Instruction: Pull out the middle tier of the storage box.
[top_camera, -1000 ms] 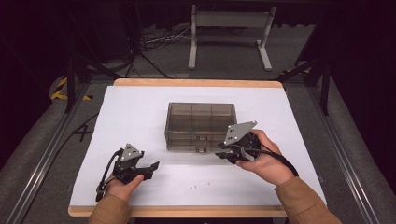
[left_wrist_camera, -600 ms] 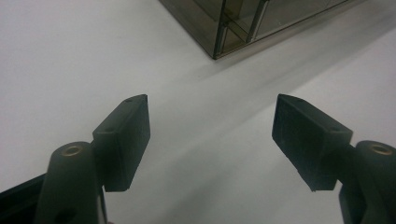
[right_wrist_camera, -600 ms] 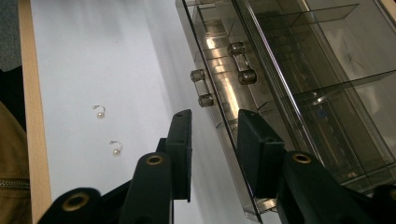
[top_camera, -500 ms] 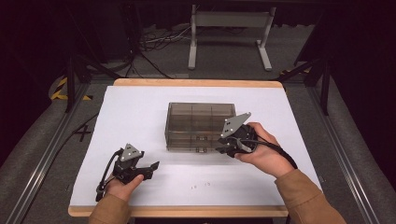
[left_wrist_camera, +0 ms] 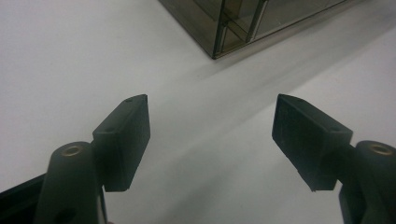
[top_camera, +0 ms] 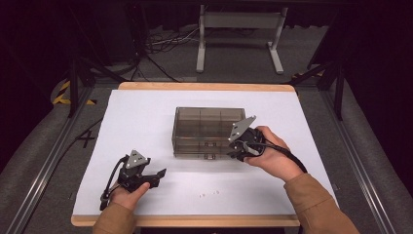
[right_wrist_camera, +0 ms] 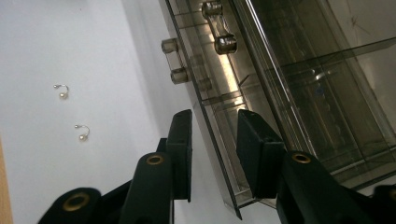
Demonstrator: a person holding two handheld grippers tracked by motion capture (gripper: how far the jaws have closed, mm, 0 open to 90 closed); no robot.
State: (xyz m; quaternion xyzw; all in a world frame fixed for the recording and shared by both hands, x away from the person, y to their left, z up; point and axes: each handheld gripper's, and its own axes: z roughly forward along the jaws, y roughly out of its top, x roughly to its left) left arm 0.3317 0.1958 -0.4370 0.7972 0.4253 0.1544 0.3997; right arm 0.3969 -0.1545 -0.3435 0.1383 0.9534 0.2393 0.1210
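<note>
A smoky clear box (top_camera: 208, 131) with drawers sits mid-frame in the high view, on the white table (top_camera: 146, 112); the right gripper (top_camera: 237, 149) is at its lower right corner, held in the right hand (top_camera: 272, 156), whose tan sleeve runs to the bottom right of the frame. In the right gripper view the jaws straddle the thin front wall of the box (right_wrist_camera: 280, 84), one jaw outside it and one over the inside; they stand partly apart, and whether they pinch the wall I cannot tell. Small round knobs (right_wrist_camera: 170, 45) stick out from the drawer front in the upper middle of that view; two tiny pearl earrings (right_wrist_camera: 70, 112) lie on the white surface at the left of it, well apart from the box.

The left gripper (top_camera: 155, 175) rests low at the lower left of the high view, near the table's front edge, in the left hand (top_camera: 127, 194); in the left gripper view its jaws are spread wide over bare table with nothing between them; a corner of the box (left_wrist_camera: 219, 32) shows at the top of that view, well apart from the jaws.
</note>
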